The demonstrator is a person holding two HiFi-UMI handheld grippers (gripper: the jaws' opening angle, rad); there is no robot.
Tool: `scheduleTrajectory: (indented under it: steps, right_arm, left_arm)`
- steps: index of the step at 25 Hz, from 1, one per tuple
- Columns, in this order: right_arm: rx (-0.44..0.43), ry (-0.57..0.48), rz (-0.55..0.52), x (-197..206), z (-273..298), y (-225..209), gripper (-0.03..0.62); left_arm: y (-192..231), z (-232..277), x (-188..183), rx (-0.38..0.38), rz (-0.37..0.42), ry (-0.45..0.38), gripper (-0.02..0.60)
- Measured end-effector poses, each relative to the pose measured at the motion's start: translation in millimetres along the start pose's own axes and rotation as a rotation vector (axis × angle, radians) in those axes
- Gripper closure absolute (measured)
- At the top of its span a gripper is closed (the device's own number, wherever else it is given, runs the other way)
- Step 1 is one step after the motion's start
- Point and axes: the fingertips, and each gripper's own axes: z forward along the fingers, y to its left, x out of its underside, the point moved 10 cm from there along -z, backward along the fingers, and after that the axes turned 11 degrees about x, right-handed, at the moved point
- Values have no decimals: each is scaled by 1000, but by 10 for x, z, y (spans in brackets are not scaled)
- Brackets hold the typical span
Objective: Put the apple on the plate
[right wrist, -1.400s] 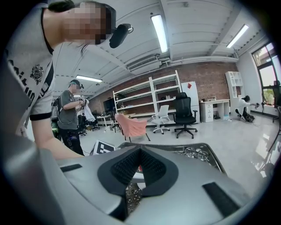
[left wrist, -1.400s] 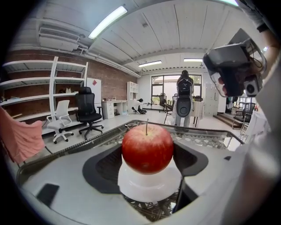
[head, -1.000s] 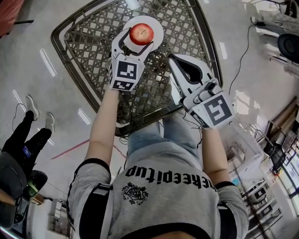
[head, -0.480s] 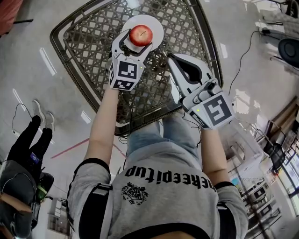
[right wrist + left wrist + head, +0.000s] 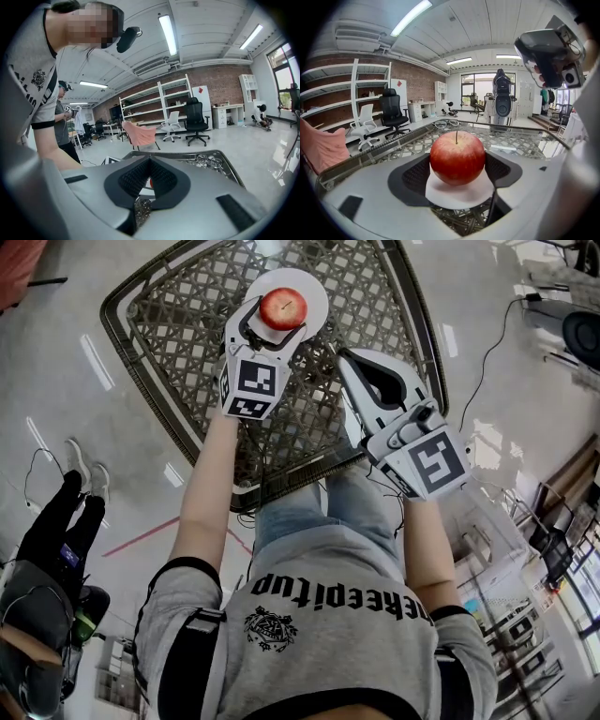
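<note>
A red apple [image 5: 283,307] rests upright on a small white plate [image 5: 315,287] at the far side of a woven wicker table with a glass top [image 5: 187,315]. My left gripper [image 5: 276,317] reaches over the plate, its jaws shut on the apple. In the left gripper view both black pads press the sides of the apple [image 5: 457,158], which sits on the plate [image 5: 459,198] inside the left gripper [image 5: 457,165]. My right gripper [image 5: 345,360] hovers over the table's near right part, shut and empty. In the right gripper view the right gripper [image 5: 150,161] has its pads together.
The table's dark raised rim [image 5: 281,486] runs close to the person's legs. Another person [image 5: 42,549] stands on the floor at lower left. Cables [image 5: 487,343] trail at the right. Office chairs [image 5: 194,119] and shelves [image 5: 154,110] stand around the room.
Almost nothing differs: the left gripper and apple shifted a few pixels over the plate and back. The bystander at lower left moved. The right gripper stayed put.
</note>
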Motion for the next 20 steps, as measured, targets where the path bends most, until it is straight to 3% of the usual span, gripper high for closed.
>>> scheduleTrajectory:
  steps: [20]
  right_arm:
    - [-17, -12, 9, -1, -84, 2, 599]
  left_arm:
    - [18, -28, 10, 7, -67, -13, 172]
